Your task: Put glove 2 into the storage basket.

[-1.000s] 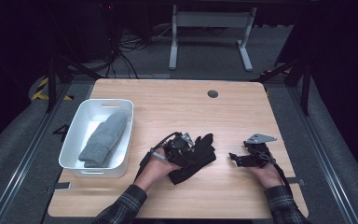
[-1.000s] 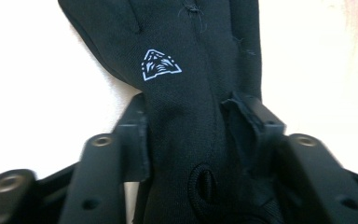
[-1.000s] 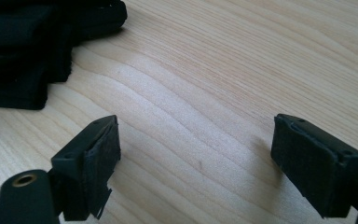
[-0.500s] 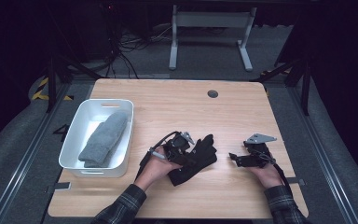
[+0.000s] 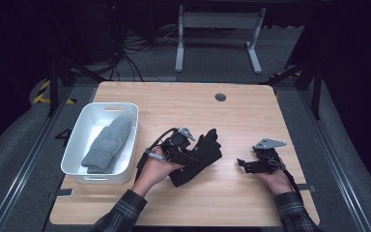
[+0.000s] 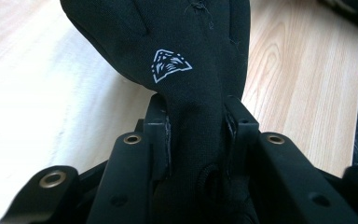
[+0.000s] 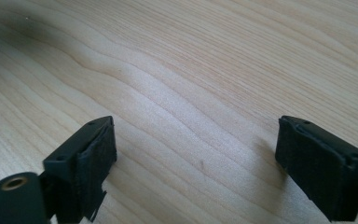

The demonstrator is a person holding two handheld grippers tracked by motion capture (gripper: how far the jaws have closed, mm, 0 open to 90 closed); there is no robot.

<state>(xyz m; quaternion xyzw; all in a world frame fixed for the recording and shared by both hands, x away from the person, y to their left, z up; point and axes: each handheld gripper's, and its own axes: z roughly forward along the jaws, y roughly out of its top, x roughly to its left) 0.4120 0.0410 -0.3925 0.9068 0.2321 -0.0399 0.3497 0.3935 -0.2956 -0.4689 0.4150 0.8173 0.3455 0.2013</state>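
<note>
Glove is the main thing here, a black one with a small white triangle logo on the back, and it's pinched right between the 2 jaws of the left gripper. Those jaws have just been closing, and the cloth sits bunched in the gap with both pads pressing into it, so that's a solid clench on the glove. From up high you can see the left gripper with the glove spreading out beyond its tip, fingers pointing up and to the right, the far end resting on the wooden table.

Right gripper is well apart from the glove, off on the far side of it, held low over the table in the person's right hand. Its own camera shows the right gripper with jaws spread wide and just bare wood grain between them, so it's released, holding zero things.

On the other side of the left gripper, near the person's left hand, there's 1 white bin with a grey mitten lying inside it lengthwise. Bin and black glove aren't touching, the left gripper and hand sit between them. Plaid sleeve comes in from the bottom edge.
</note>
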